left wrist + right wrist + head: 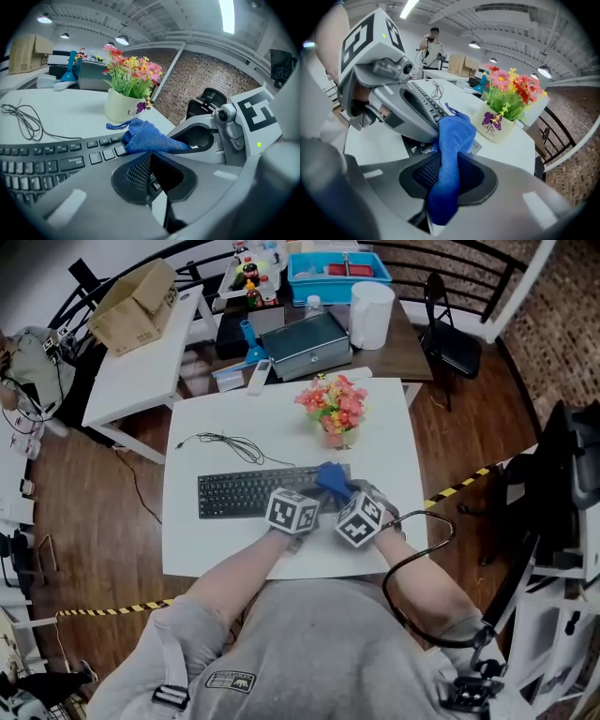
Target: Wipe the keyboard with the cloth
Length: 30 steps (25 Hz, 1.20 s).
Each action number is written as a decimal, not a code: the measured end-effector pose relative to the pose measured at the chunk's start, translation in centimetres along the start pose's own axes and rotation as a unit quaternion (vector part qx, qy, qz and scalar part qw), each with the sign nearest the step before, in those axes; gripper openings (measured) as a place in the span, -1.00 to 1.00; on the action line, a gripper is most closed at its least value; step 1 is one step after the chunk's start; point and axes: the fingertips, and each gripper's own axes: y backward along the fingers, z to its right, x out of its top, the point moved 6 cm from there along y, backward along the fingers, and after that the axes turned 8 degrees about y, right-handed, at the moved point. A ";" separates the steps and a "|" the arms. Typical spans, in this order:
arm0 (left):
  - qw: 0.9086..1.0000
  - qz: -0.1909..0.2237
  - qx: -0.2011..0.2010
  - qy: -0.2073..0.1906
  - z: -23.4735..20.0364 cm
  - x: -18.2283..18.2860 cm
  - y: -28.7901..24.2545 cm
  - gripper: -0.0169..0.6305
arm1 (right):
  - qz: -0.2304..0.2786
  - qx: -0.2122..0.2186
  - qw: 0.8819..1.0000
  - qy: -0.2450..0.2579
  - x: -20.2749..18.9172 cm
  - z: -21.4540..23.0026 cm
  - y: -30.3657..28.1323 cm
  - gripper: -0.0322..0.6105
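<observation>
A black keyboard (239, 493) (47, 164) (424, 101) lies on the white table (281, 418). A blue cloth (331, 479) (147, 138) (454, 136) rests bunched on the keyboard's right end. My right gripper (343, 493) (451, 158) is shut on the cloth, which runs down between its mesh pads. My left gripper (317, 493) (149, 153) comes in from the left, its tips closed together on the cloth's near edge. In the left gripper view the right gripper (206, 136) is close on the right. Both marker cubes sit side by side just in front of the keyboard.
A white pot of flowers (336, 413) (124, 105) (497, 124) stands just behind the keyboard's right end. The keyboard's cable (225, 442) loops at the back left. Farther back are a metal case (305, 343), a white roll (370, 313) and a cardboard box (136, 301).
</observation>
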 end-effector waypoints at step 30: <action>0.998 0.038 0.036 0.024 -4.8 2.9 3.9 -0.97 | 0.018 0.016 0.999 0.043 5.8 2.4 -3.1 -0.57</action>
